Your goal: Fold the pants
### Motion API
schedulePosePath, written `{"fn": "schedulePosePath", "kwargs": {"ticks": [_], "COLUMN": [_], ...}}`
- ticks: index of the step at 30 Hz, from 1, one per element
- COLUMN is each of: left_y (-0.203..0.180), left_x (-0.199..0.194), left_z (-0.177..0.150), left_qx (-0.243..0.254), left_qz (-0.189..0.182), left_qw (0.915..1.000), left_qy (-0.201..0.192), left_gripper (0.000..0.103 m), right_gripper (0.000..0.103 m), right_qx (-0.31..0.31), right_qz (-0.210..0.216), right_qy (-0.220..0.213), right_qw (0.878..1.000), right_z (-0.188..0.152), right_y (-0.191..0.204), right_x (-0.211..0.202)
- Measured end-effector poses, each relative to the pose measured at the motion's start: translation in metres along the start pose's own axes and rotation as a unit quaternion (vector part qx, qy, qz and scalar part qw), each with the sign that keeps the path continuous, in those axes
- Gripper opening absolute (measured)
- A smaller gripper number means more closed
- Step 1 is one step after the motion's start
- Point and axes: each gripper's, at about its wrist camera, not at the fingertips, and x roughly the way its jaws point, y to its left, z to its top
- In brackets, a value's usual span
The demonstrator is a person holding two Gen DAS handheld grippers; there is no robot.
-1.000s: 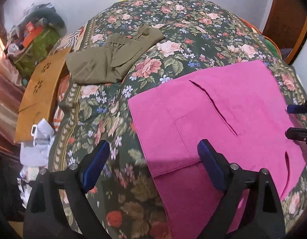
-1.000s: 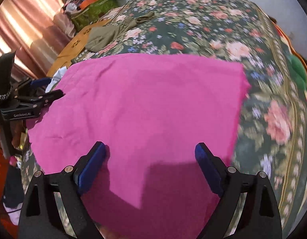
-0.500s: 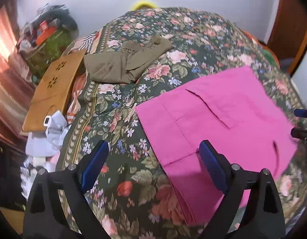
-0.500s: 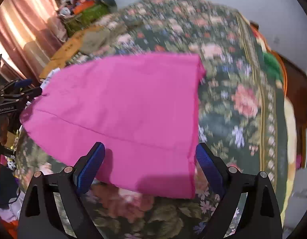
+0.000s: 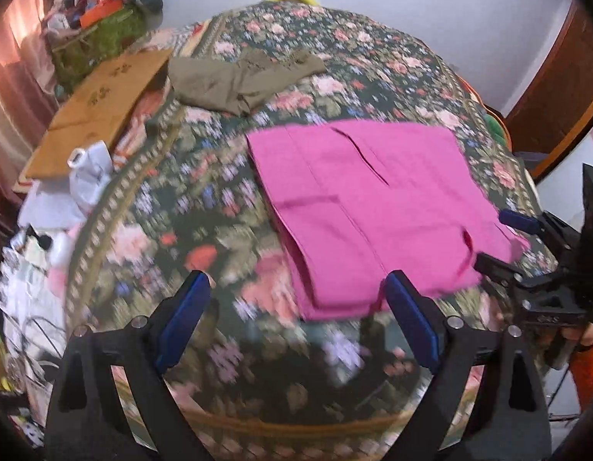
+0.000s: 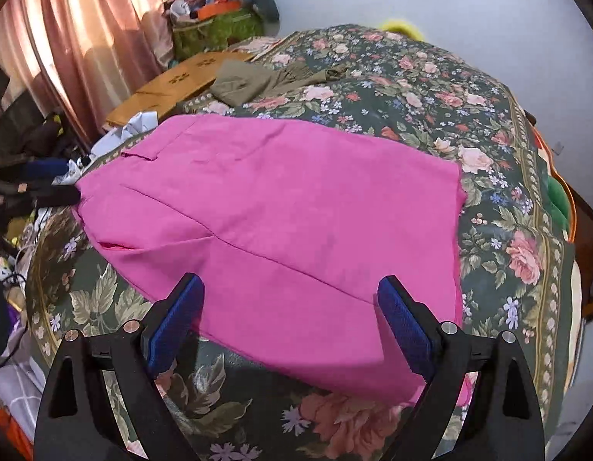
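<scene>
Pink pants [image 5: 369,211] lie folded into a flat rectangle on the floral bedspread [image 5: 204,207] in the left wrist view, right of centre, their near edge just ahead of the left gripper [image 5: 296,322], whose blue-padded fingers stand wide apart and hold nothing. Bare bedspread runs left of the pants as far as the patterned border, beyond which a cardboard sheet [image 5: 100,107] and crumpled white paper [image 5: 88,169] sit at the bed's side. An olive garment [image 5: 242,77] lies well apart toward the far end. At the right edge, the right gripper [image 5: 504,242] sits beside the pants' right corner, fingers parted. A pocket slit and stacked layers show along the near left edge of the fabric; this view is blurred low down. From the right wrist view, the pants [image 6: 281,223] fill the middle, smooth, with a diagonal seam and a belt-loop at the far left. The right gripper [image 6: 288,322] hovers open over the near hem, empty. Open bedspread [image 6: 504,207] extends right to the border and beyond the far fold toward the olive garment [image 6: 258,80].
</scene>
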Motion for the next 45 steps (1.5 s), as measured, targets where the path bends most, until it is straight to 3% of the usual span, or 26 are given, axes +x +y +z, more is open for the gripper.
{"fn": "schedulePosePath", "kwargs": {"ticks": [7, 10, 14, 18, 21, 23, 25, 28, 33, 39, 45], "left_y": [-0.008, -0.012, -0.022, -0.024, -0.017, -0.015, -0.013, -0.009, -0.008, -0.01, -0.033], "left_x": [0.011, 0.012, 0.015, 0.027, 0.032, 0.033, 0.035, 0.035, 0.018, -0.013, -0.03], "left_z": [-0.023, -0.024, -0.016, 0.0, 0.012, 0.017, 0.021, 0.023, 0.032, 0.051, 0.063], "left_qx": [-0.055, -0.07, -0.088, -0.11, -0.135, -0.141, -0.136, -0.129, -0.084, -0.033, 0.019], "left_qz": [-0.08, -0.091, -0.158, -0.162, -0.163, -0.152, -0.124, -0.112, -0.034, 0.058, 0.058], "left_qw": [0.9945, 0.9926, 0.9828, 0.9799, 0.977, 0.9782, 0.9829, 0.9852, 0.9944, 0.9892, 0.9844], "left_qy": [0.041, 0.039, 0.038, 0.035, 0.025, 0.01, 0.004, -0.01, -0.055, -0.13, -0.165], "left_gripper": [0.093, 0.093, 0.093, 0.093, 0.084, 0.069, 0.041, 0.032, 0.025, 0.023, 0.021], "right_gripper": [0.091, 0.091, 0.091, 0.091, 0.091, 0.091, 0.091, 0.091, 0.091, 0.091, 0.091], "right_qx": [0.023, 0.029, 0.036, 0.041, 0.042, 0.045, 0.049, 0.055, 0.066, 0.09, 0.12], "right_qz": [0.019, 0.022, 0.027, 0.031, 0.033, 0.035, 0.037, 0.045, 0.053, 0.024, 0.034], "right_qy": [0.01, 0.008, 0.007, 0.008, 0.007, 0.007, 0.007, 0.006, 0.0, -0.004, 0.007], "right_qw": [1.0, 0.999, 0.999, 0.999, 0.999, 0.998, 0.998, 0.997, 0.996, 0.996, 0.992], "right_z": [-0.004, -0.005, -0.006, -0.007, -0.008, -0.009, -0.009, -0.01, -0.013, -0.024, -0.034], "right_y": [0.0, 0.0, -0.001, -0.001, -0.001, -0.001, -0.002, -0.003, -0.009, -0.029, -0.043], "right_x": [-0.002, -0.002, -0.002, -0.001, -0.002, -0.001, -0.002, -0.003, -0.011, -0.019, -0.016]}}
